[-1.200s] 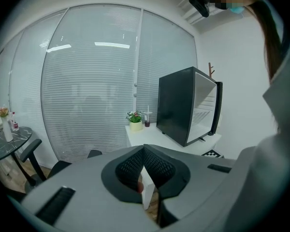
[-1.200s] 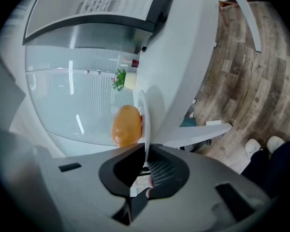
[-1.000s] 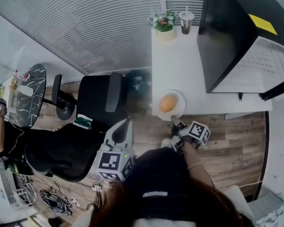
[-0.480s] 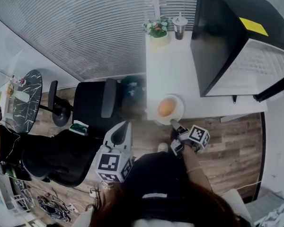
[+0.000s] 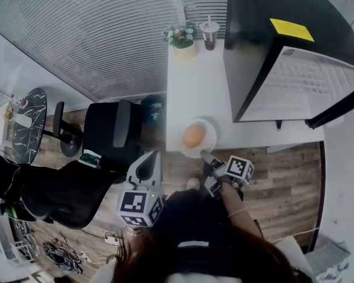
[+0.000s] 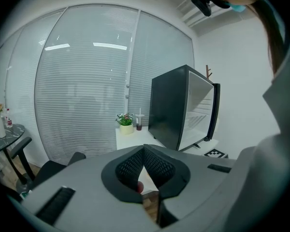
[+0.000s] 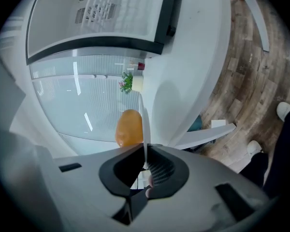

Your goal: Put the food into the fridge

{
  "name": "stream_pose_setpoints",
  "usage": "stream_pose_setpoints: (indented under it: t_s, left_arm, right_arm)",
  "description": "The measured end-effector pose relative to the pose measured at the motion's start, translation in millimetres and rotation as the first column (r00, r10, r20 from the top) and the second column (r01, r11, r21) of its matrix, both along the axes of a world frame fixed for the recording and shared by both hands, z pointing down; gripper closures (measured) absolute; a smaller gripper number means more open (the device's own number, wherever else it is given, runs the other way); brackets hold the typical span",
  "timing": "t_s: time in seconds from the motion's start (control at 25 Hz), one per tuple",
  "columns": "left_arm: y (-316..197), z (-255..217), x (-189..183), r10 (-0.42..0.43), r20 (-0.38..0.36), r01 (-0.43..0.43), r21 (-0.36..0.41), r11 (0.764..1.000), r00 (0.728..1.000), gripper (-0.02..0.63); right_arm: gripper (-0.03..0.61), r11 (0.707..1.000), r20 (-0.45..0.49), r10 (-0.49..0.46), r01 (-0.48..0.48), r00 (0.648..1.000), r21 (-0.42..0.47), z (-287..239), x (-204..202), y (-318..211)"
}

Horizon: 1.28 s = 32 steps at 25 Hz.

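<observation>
Left gripper (image 5: 150,161) sits lower left of centre in the head view. Its jaws are pressed together with nothing in them, so for now it's just along for the ride.

Move right to the middle of the frame and there's the plate (image 5: 209,127), at the near edge of the white table (image 5: 194,87), with the food (image 5: 193,135), a round orange lump, sitting on it. The right gripper (image 5: 205,157) comes in from just below, and its jaws are clamped narrow on the plate's rim. In the right gripper view the rim runs edge-on straight between the pads. We can't tell if the plate is clear of the table or resting on it.

Upper right is the fridge (image 5: 265,34), a black box on the same table. It's open, and its white shelves (image 5: 307,78) face the lower right of the frame.

So we reckon we're at the carry step: the plate is gripped but not in yet. The next move needs the plate kept level so the food doesn't roll off. It has to swing right, around to the open side, then slide onto a shelf.
</observation>
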State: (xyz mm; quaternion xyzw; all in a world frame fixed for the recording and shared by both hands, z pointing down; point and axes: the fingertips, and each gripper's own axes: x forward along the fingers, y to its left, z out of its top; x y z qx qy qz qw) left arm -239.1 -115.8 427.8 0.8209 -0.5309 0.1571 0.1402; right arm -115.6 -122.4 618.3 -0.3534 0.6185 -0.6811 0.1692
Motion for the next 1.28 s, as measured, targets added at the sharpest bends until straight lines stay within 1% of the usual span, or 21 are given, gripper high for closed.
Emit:
stream_pose_setpoints:
  t_s: [0.08,0.28,0.48,0.8,0.96,1.12,1.28]
  left_arm:
    - [1,0,17,-0.003,-0.004,0.003,-0.002,1.0,1.0,0.614]
    - [2,-5,54,-0.029,-0.022,0.03,0.004,1.0,0.999,0.614]
    - [7,-10,80,-0.047,-0.031,0.047,0.005,0.999,0.998,0.614]
    - [6,-15,120,-0.05,-0.034,0.05,0.016,0.999,0.998,0.614]
    - [6,-16,140,-0.047,-0.034,0.047,0.014,0.999,0.998,0.614]
    - [5,-15,162,-0.03,-0.03,0.031,0.014,0.999,0.999,0.614]
    - [3,-13,178,-0.015,-0.024,0.015,0.015,1.0,1.0,0.614]
  right_arm:
    - [0.568,0.999,0.004,-0.032,0.032,0.999,-0.006,-3,7,3]
    - [0.568,0.994,0.016,-0.113,0.112,0.994,0.012,-18,32,8]
    - [0.568,0.985,-0.005,-0.17,0.17,0.985,0.029,-31,56,8]
    - [0.568,0.975,0.037,-0.217,0.214,0.976,0.061,-55,90,11]
    - [0.568,0.968,0.017,-0.243,0.241,0.97,0.071,-65,107,14]
    - [0.568,0.968,0.057,-0.239,0.233,0.969,0.088,-72,124,14]
    - [0.568,0.965,0.044,-0.244,0.239,0.969,0.107,-73,140,14]
